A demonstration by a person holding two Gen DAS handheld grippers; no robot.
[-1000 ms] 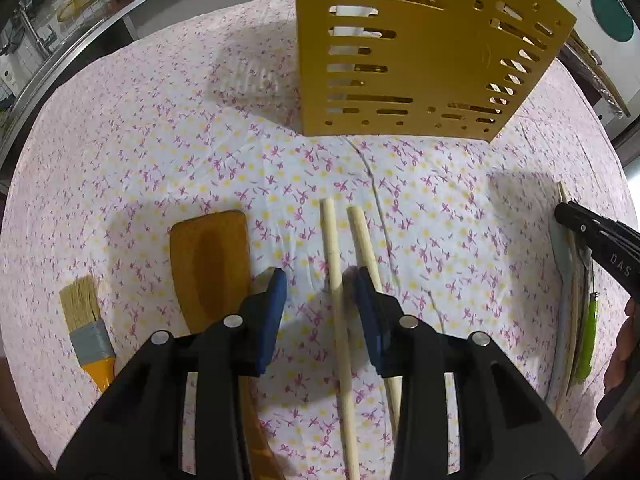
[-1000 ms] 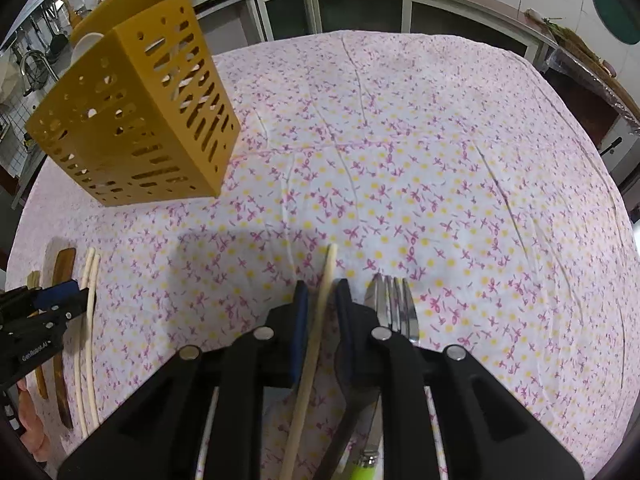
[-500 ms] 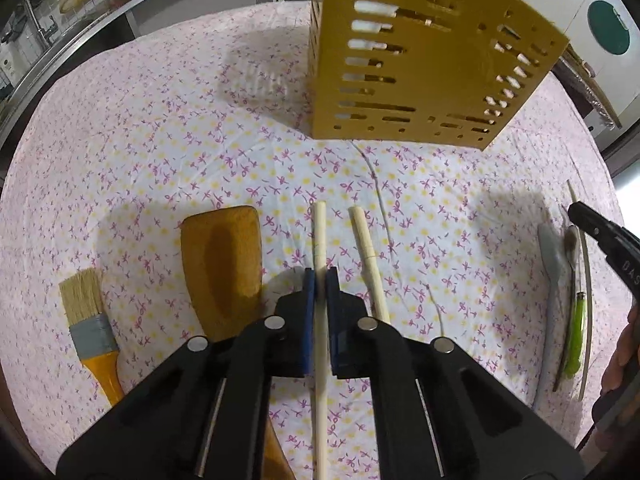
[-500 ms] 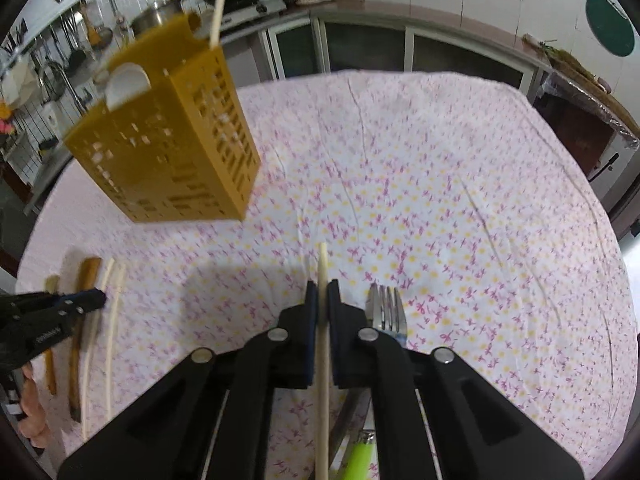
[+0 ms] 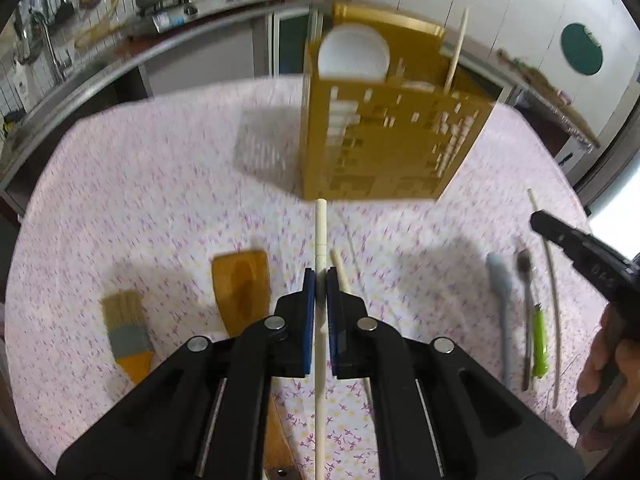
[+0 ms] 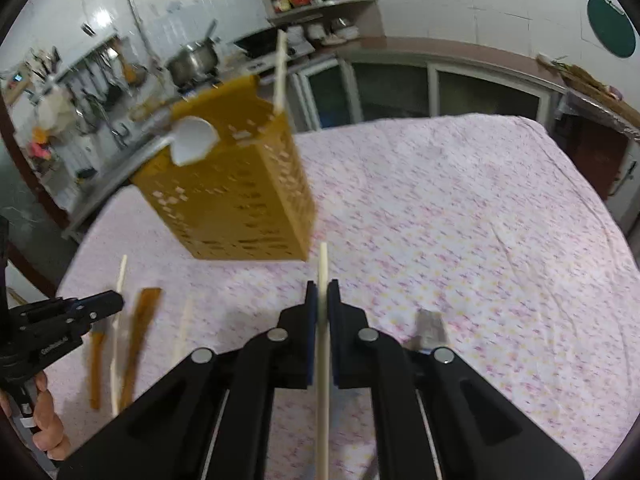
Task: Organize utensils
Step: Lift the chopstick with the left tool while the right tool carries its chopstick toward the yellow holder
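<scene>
Between both clamped chopsticks (image 5: 321,236) (image 6: 323,272) stands the holder (image 5: 384,136).

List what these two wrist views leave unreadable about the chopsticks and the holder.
- Left claw chopstick: rear end cut off by the bottom edge, left wrist view.
- Right claw chopstick: rear end likewise cut off, right wrist view.
- Yellow utensil holder: slot pattern smeared by motion blur in both views; interior hidden by its walls.

You see a matt yellow plastic basket (image 5: 384,148) on the desk's printed cloth (image 5: 160,184), a smooth pale wooden chopstick (image 5: 320,240), a varnished wooden spatula (image 5: 241,284), and black plastic tools.
</scene>
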